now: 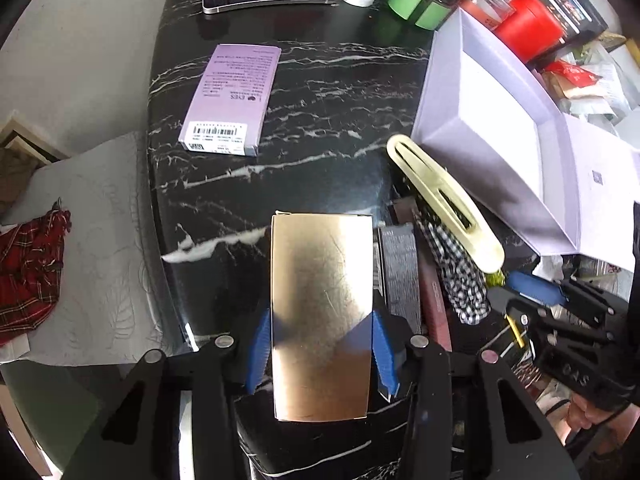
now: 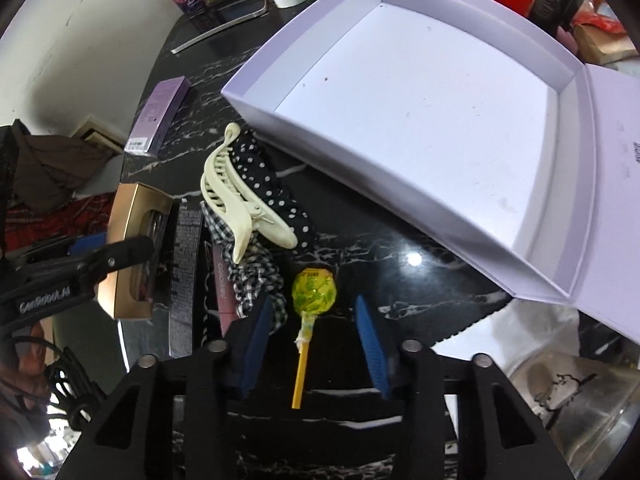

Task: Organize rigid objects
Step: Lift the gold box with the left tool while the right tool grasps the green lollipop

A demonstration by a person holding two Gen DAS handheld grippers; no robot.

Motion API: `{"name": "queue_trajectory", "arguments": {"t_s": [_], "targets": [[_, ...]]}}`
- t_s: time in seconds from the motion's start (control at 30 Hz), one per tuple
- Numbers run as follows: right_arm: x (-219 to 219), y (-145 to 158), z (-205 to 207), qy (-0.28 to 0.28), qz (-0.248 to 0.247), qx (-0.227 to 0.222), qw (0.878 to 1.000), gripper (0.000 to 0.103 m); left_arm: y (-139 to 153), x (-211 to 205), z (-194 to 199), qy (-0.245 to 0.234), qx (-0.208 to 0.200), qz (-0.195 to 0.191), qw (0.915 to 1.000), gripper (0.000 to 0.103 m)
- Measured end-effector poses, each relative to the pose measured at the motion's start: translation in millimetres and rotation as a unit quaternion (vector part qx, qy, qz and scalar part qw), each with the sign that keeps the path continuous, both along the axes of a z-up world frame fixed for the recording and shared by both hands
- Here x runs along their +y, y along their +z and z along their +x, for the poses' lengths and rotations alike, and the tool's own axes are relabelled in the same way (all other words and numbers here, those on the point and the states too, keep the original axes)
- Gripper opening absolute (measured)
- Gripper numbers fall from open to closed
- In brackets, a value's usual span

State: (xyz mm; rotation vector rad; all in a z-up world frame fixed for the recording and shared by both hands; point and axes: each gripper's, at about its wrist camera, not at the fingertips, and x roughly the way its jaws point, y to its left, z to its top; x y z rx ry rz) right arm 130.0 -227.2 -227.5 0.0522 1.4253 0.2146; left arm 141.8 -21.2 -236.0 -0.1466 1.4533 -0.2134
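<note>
While the left gripper (image 1: 320,354) clamps the stiff, slick gold cardboard box (image 1: 320,312) by its sides on the black marble table (image 1: 320,128), the right gripper's (image 2: 310,344) half-open jaws straddle a light yellow-wrapped lollipop (image 2: 314,290), untouched.

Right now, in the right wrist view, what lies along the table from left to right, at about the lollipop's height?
Gold box → dark slim box → checked cloth → green lollipop → white open box.
</note>
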Motion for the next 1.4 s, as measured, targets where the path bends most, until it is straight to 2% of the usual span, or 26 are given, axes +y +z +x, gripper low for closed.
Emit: {"name": "queue_trajectory", "arguments": {"t_s": [0.1,0.37,0.43,0.6,0.8,0.97,1.4], "targets": [[5.3,-1.5,0.9,0.005,-0.004,-0.006,1.0,0.029,-2.3,-1.3,-2.8,0.002,0.006,-0.001,1.0,0.044],[6.1,-14.5,7.4,0.008,-0.008,0.003,1.0,0.029,-7.3,-4.3,-9.5,0.002,-0.001,0.012,0.9999,0.044],[5.6,-16.9,8.0,0.01,-0.012,0.002,1.0,0.025,-6.9,-9.3,-9.9,-0.004,-0.006,0.021,0.9997,0.044],[9.6,-20.5,9.0,0.018,-0.024,-0.002,1.0,0.025,-12.8,-23.4,-12.7,-0.016,-0.005,0.053,0.9985,0.045],[19.2,-20.8,7.3,0.029,-0.039,-0.014,0.999,0.025,-12.8,-41.6,-18.8,-0.043,-0.036,0.093,0.9942,0.045],[23.4,-19.1,0.2,0.029,-0.038,-0.017,0.999,0.024,-9.0,-36.5,-20.6,-0.022,-0.017,0.063,0.9976,0.044],[21.0,6.7,-29.3,0.028,-0.036,-0.038,0.998,0.024,38.4,-37.8,-48.8,-0.024,-0.047,0.048,0.9974,0.044]]}}
